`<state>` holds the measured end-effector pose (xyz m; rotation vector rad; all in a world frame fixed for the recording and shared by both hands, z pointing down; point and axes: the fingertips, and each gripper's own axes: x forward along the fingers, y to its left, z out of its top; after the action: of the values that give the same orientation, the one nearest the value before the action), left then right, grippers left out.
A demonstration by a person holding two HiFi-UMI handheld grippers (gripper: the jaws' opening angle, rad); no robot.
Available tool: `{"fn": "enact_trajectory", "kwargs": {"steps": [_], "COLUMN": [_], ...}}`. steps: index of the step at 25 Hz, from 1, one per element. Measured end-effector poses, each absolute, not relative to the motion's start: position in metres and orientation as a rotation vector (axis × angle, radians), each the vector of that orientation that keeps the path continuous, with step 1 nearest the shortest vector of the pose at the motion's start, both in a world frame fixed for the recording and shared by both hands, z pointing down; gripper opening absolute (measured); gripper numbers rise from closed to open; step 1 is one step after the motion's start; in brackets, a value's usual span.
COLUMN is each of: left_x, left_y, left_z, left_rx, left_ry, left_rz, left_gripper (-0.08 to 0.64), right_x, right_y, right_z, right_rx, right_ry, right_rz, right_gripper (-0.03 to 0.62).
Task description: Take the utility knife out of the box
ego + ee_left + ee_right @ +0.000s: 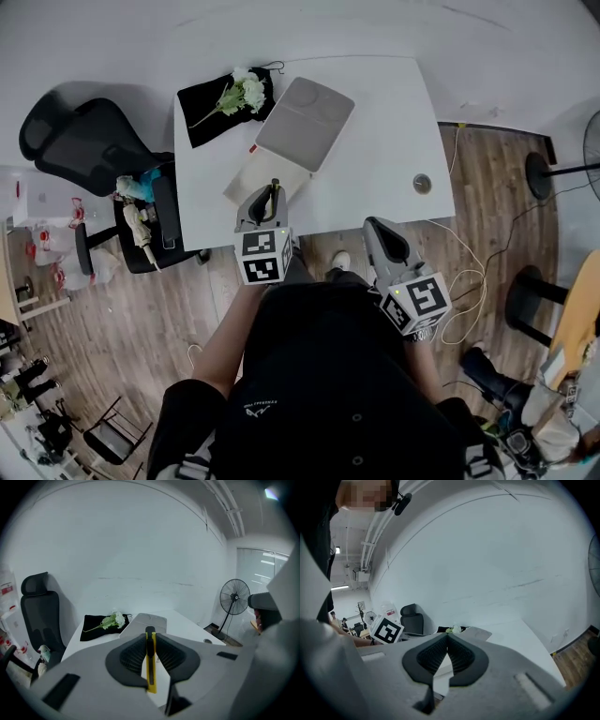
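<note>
A yellow utility knife (150, 667) with a black slider stands edge-on between the pads of my left gripper (150, 637), which is shut on it. In the head view that left gripper (266, 202) hangs over the table's near edge, just in front of the open box (265, 174), whose grey lid (306, 122) leans back; the knife's (275, 188) dark tip pokes out past the jaws. My right gripper (375, 228) is off the table's front edge, to the right. In the right gripper view its jaws (447, 637) meet at the tips with nothing between them.
A black cloth (208, 117) with a white flower (243, 92) lies at the white table's (384, 112) far left corner. A round grommet (422, 184) sits near the right edge. A black office chair (80, 141) and a cluttered seat (150, 216) stand left. A fan (236, 598) stands right.
</note>
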<state>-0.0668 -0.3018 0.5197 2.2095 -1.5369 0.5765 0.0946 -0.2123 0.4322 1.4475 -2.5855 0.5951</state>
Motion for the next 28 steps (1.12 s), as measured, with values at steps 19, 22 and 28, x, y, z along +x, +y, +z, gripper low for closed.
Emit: {"fn": "enact_trajectory", "kwargs": {"steps": [19, 22, 28], "left_x": [-0.062, -0.058, -0.052], "left_y": [-0.2, -0.185, -0.16], "left_z": [0.455, 0.452, 0.455], "left_rx": [2.262, 2.274, 2.268], "left_ry": [-1.655, -1.659, -1.67], "left_rz": [0.29, 0.25, 0.214], "left_gripper": [0.063, 0.063, 0.063], "right_x": [0.088, 0.089, 0.088], "right_y": [-0.192, -0.187, -0.175], "right_z": [0.436, 0.436, 0.439], "right_rx": [1.125, 1.089, 1.03], "right_ry": [-2.717, -2.726, -2.733], "right_rz": [0.546, 0.532, 0.502], "right_gripper": [0.004, 0.004, 0.005]}}
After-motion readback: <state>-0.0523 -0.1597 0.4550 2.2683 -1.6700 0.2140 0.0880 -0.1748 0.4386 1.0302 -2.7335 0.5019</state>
